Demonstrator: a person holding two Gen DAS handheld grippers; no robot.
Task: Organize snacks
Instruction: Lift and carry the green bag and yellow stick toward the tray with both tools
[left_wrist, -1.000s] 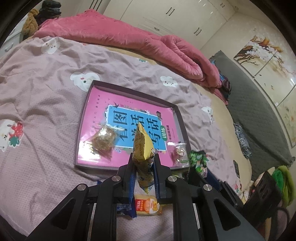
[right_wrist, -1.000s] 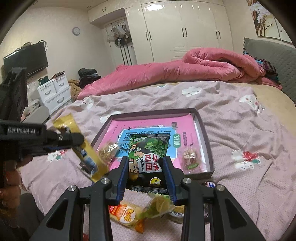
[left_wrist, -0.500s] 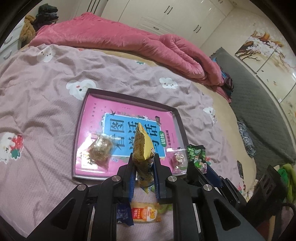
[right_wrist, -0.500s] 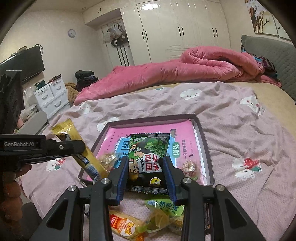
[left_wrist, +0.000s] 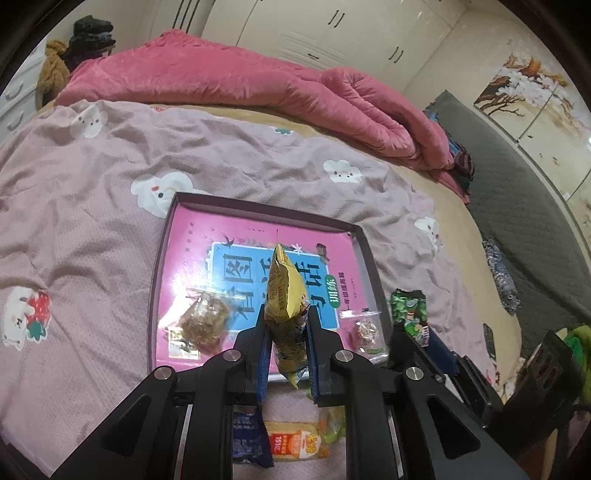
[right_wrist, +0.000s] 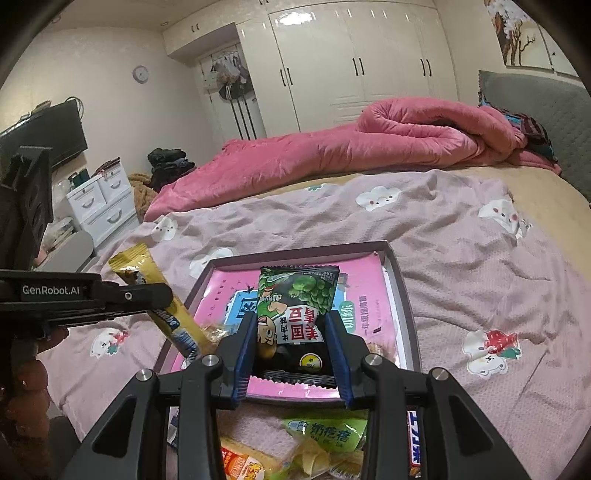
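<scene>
Two grippers gripping snacks, wall clock (right_wrist: 140, 74) only right view

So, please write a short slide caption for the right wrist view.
Right gripper holding a green-and-black pea snack packet above the shallow purple-rimmed tray on the bed.

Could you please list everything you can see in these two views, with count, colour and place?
Tray: one, dark rim, pink and blue liner, on the bed.
Clear-wrapped snacks: two, brownish, inside the tray.
Yellow packet: one, gripped by the left tool.
Green pea packet: one, green and black, gripped by the right tool.
Loose snacks: several, mixed colours, on the sheet before the tray.
Sheet: one, mauve with cartoon prints.
Quilt: one, pink, far side of the bed.
Wardrobe: cream, back wall.
Drawers: white, left.
Left tool: black, closed.
Right tool: black, closed.
Hand: one, lower left.
</scene>
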